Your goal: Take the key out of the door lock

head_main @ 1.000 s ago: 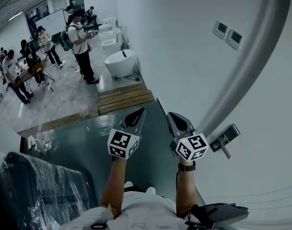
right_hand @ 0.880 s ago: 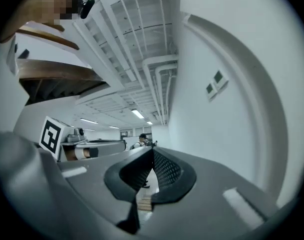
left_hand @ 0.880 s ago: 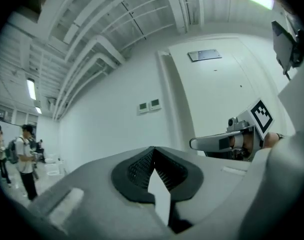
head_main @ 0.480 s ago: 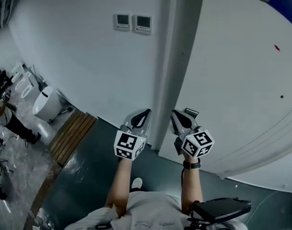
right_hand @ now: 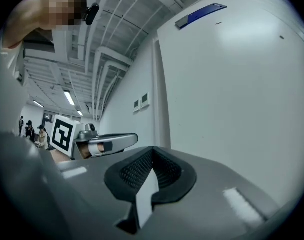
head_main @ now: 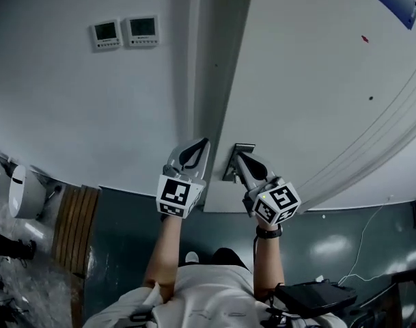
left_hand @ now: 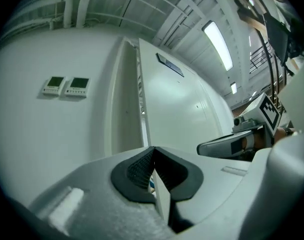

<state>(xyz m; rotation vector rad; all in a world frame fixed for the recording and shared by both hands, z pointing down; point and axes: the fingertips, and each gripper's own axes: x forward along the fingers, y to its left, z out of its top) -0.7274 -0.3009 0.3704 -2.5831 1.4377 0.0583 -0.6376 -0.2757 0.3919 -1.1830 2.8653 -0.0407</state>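
Observation:
The white door (head_main: 317, 94) fills the right of the head view, and its grey frame (head_main: 208, 67) runs down the middle. A metal lock handle (head_main: 229, 162) sticks out near the door's edge, partly hidden by my right gripper (head_main: 239, 156). I cannot make out the key in any view. The right gripper is shut and empty, its tip close to the handle. My left gripper (head_main: 205, 142) is shut and empty too, raised in front of the frame. In the left gripper view the shut pads (left_hand: 142, 166) face the door (left_hand: 181, 109). The right gripper view shows only bare door (right_hand: 231, 84).
Two wall thermostats (head_main: 124, 31) hang left of the frame. A blue sign (right_hand: 199, 15) sits high on the door. White bathroom fixtures (head_main: 23, 191) and a wooden platform (head_main: 74, 224) lie at the lower left. A cable (head_main: 361, 251) trails on the floor at right.
The head view has swung from the room and floor round to face the door. Both grippers stay raised side by side and shut; the lock handle now lies just behind the right one.

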